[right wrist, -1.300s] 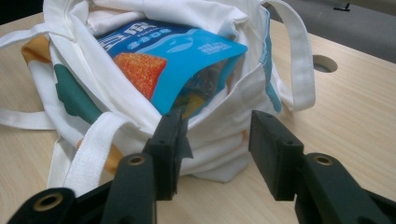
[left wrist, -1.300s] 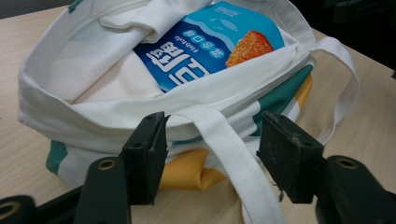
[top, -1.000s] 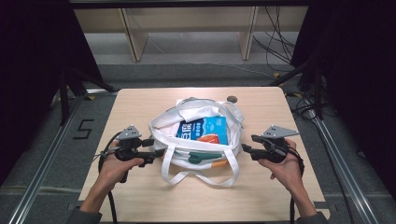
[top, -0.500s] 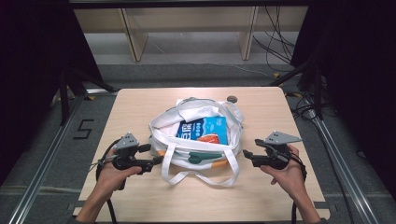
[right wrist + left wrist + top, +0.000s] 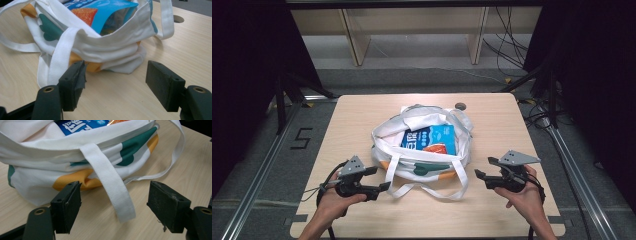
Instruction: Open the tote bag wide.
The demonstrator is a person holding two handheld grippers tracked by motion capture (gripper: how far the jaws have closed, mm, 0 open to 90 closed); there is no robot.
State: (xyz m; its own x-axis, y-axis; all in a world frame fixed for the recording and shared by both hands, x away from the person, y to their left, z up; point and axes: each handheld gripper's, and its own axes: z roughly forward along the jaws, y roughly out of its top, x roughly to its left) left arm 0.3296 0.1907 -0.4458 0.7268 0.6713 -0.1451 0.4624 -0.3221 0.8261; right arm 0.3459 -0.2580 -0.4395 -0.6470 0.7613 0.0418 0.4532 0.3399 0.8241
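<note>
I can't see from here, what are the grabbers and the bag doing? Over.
Left gripper and right gripper open, flanking tote bag. Blue packet inside. Handle strap between left jaws, ungripped.

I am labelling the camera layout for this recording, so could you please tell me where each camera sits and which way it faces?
High view: fixed above the person's side, looking forward and down on the table; both forearms, left gripper and right gripper show.
Left gripper view: rides the left gripper, looking along its open jaws at the bag's strap.
Right gripper view: rides the right gripper, jaws open, facing the tote bag from the other side.
Shared: all show the bag with the blue packet inside.
</note>
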